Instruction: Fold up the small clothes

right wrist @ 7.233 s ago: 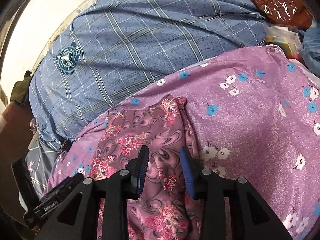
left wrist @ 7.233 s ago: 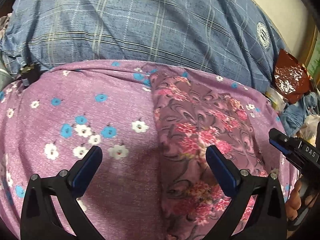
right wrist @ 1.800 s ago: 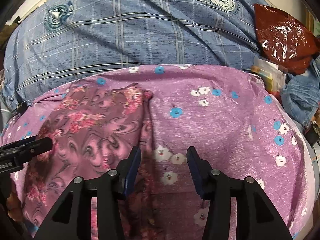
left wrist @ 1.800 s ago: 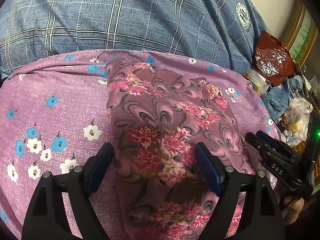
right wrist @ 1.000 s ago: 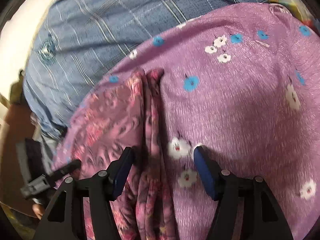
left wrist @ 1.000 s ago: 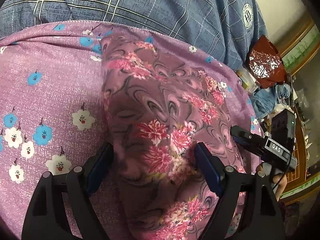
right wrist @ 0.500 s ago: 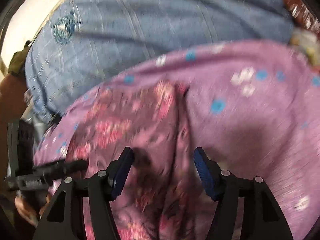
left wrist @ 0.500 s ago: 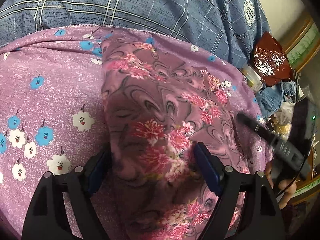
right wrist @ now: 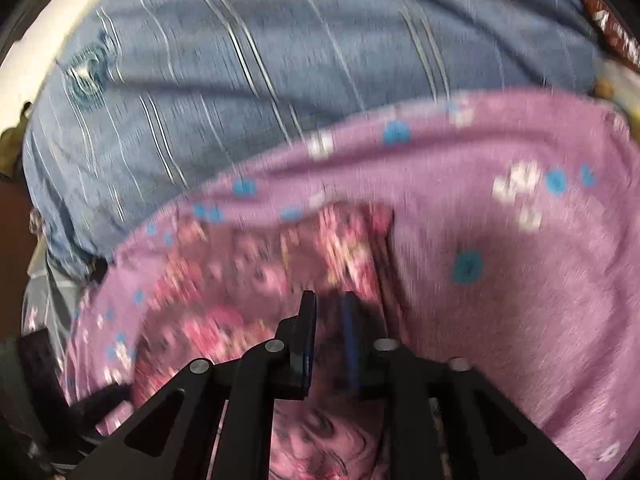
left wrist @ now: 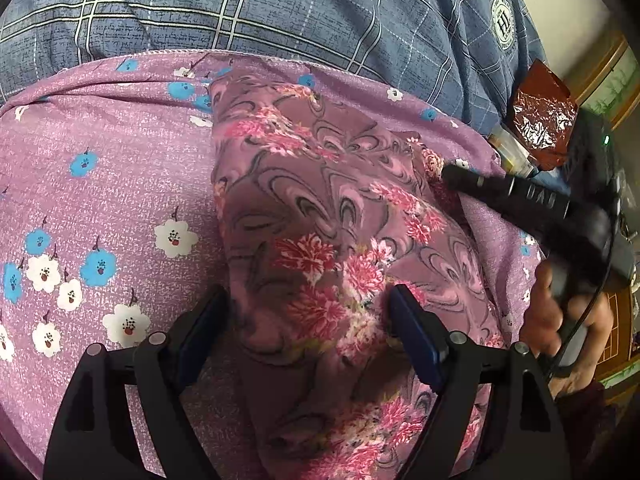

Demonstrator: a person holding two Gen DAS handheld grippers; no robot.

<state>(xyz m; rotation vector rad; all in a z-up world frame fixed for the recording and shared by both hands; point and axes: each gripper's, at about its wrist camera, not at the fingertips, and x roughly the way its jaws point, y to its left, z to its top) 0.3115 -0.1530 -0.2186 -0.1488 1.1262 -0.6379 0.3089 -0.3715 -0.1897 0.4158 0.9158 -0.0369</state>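
The floral garment (left wrist: 320, 216) lay partly folded on the purple flowered sheet (left wrist: 100, 184). The left gripper (left wrist: 308, 332) stood spread, straddling it, probably to steady it, while the right gripper (right wrist: 328, 320) had just closed, pinching its edge for folding.

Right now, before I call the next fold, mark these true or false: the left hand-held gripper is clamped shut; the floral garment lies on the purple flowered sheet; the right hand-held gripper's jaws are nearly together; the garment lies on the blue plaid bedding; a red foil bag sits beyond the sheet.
1. False. The left hand-held gripper stands wide open astride the folded floral garment.
2. True. It lies on the purple flowered sheet.
3. True. The right hand-held gripper has just been closing, floral cloth between its jaws.
4. False. The blue plaid bedding lies beyond the sheet.
5. True. The red foil bag sits at its far right.
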